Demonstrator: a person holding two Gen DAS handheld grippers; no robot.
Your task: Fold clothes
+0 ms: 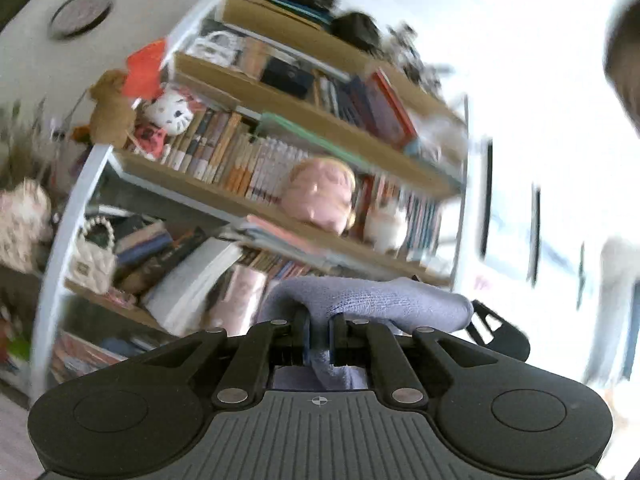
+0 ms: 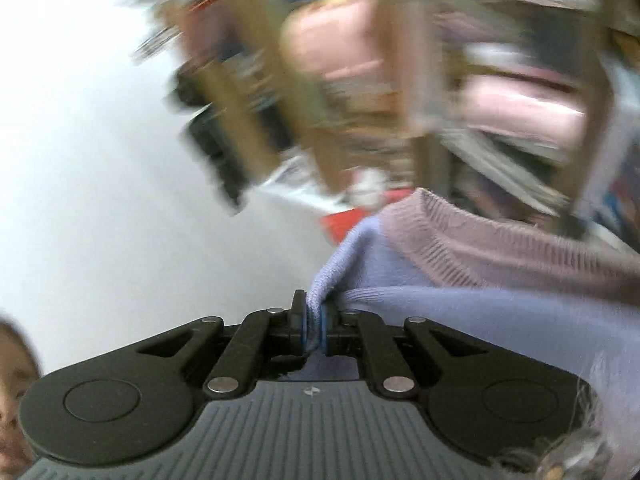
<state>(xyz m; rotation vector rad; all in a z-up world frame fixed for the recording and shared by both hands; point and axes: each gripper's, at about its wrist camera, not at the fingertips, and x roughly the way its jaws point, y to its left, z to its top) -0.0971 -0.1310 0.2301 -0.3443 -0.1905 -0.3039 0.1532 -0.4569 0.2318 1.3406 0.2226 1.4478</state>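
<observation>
A lavender knit sweater [image 1: 368,300] is held up in the air by both grippers. My left gripper [image 1: 319,332] is shut on a bunched fold of it, and the fabric drapes over the fingertips toward the right. In the right wrist view the same sweater [image 2: 460,300] shows its mauve ribbed collar band [image 2: 480,240]. My right gripper [image 2: 315,324] is shut on a pinched edge of the cloth just left of that collar. The rest of the garment hangs out of sight below both cameras.
A tall white-framed bookshelf [image 1: 256,200] with books, plush toys and a pink pig figure [image 1: 320,192] fills the left wrist view, tilted. A bright window [image 1: 540,180] lies to the right. Part of a person's head [image 1: 624,64] shows at the upper right edge. The right wrist view is motion-blurred.
</observation>
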